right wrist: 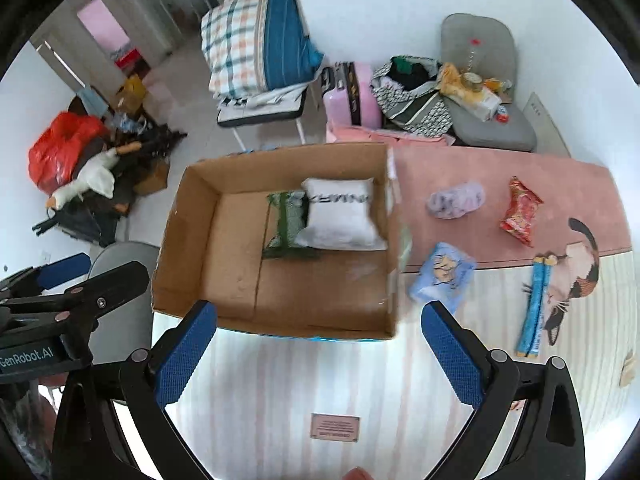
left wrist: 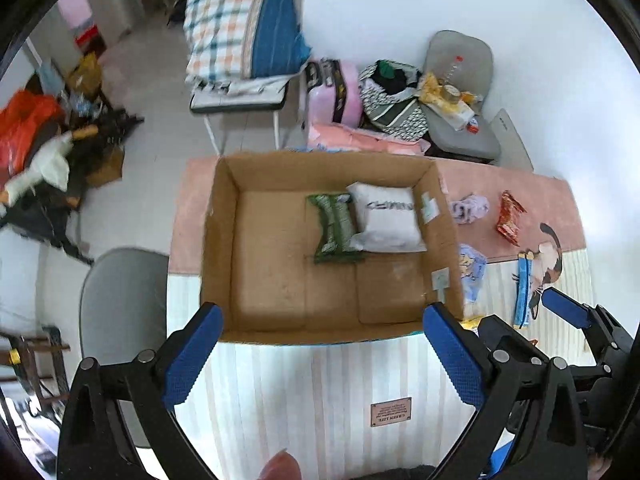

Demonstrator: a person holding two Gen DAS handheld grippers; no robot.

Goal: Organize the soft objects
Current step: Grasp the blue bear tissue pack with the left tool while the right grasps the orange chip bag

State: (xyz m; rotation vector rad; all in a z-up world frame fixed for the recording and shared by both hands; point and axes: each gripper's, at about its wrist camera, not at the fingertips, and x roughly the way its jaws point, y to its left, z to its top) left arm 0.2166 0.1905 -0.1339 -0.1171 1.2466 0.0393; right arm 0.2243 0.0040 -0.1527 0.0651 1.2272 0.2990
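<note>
An open cardboard box (left wrist: 224,240) (right wrist: 176,240) stands on the table mat. Inside lie a white pillow pack (left wrist: 386,218) (right wrist: 340,216) and a green packet (left wrist: 332,226) (right wrist: 286,220). To its right on the mat lie a lilac crumpled bag (right wrist: 456,200) (left wrist: 470,208), a red snack packet (right wrist: 520,212) (left wrist: 510,218), a blue cartoon pack (right wrist: 442,270) (left wrist: 472,268) and a blue strip (right wrist: 534,308) (left wrist: 522,288). My left gripper (left wrist: 320,356) is open and empty before the box. My right gripper (right wrist: 320,356) is open and empty; it also shows in the left wrist view (left wrist: 568,310).
The striped and pink mat (right wrist: 320,380) has a cat picture at the right. Behind the table are a chair with a plaid quilt (right wrist: 256,40), a pink suitcase (right wrist: 352,92), a patterned bag (right wrist: 416,96) and a grey chair (right wrist: 488,92). Clutter lies on the floor at left (right wrist: 80,160).
</note>
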